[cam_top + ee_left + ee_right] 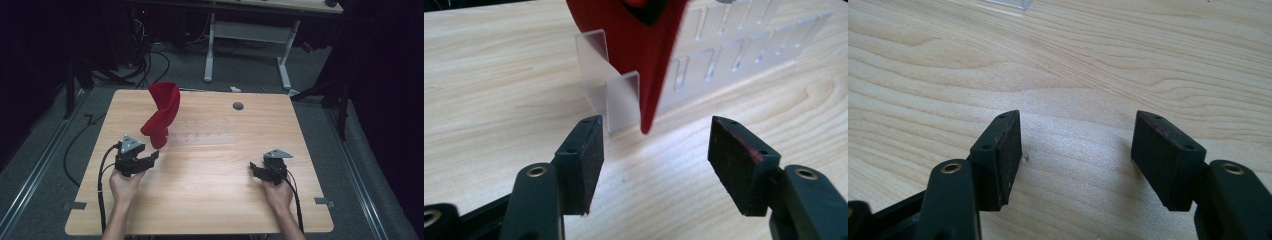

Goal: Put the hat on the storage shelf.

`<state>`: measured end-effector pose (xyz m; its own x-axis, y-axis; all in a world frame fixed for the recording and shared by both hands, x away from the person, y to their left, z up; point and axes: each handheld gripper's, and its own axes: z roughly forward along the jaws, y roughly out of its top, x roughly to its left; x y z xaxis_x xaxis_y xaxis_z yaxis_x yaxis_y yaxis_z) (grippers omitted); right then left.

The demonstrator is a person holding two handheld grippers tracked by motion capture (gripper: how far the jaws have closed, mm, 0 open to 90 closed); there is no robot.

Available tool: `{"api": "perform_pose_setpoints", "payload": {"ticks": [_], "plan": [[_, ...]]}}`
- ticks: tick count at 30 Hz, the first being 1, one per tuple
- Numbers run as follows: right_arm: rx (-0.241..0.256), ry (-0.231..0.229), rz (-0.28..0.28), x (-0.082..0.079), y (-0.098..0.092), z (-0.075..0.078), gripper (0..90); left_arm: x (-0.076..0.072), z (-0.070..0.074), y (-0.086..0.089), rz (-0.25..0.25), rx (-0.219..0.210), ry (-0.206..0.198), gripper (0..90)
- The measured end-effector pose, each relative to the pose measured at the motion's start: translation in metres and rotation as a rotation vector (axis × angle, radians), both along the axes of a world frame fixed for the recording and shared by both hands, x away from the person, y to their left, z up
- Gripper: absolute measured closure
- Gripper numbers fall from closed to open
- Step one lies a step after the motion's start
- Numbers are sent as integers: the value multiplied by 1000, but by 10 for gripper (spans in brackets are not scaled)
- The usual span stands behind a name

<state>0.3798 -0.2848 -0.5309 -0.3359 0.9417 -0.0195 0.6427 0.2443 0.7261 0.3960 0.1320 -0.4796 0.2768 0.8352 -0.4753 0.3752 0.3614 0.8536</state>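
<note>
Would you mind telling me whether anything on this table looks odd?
The red cloth stands twisted upright, draped over the clear slotted rack, instead of lying flat. Nothing else stands out.

Left black two-jaw gripper (150,159) held low in left hand (122,185), fingers (583,160) spread wide. Right black two-jaw gripper (256,170) likewise agape, gripped by right hand (278,194).

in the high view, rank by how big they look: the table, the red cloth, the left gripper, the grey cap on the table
1. table
2. red cloth
3. left gripper, not far behind the cloth, and nearer the camera, so that gap is unsure
4. grey cap
</note>
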Motion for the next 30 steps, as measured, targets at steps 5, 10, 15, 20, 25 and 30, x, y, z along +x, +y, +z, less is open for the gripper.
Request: {"api": "perform_pose_setpoints", "payload": {"ticks": [5, 10, 15, 20, 25, 30], "plan": [[1, 1, -2, 0, 0, 0, 372, -9, -4, -4, -25, -12, 8, 390], [1, 1, -1, 0, 0, 0, 371, -20, -4, -8, -67, -72, 20, 390], [1, 1, -2, 0, 0, 0, 372, -24, -7, -11, -78, -71, 21, 390], [1, 1, -2, 0, 0, 0, 372, -28, -13, -21, -99, -62, 30, 389], [1, 1, -2, 0, 0, 0, 370, -29, -18, -28, -108, -44, 31, 389], [1, 2, -1, -1, 1, 0, 369, -28, -26, -38, -120, -20, 46, 389]]}}
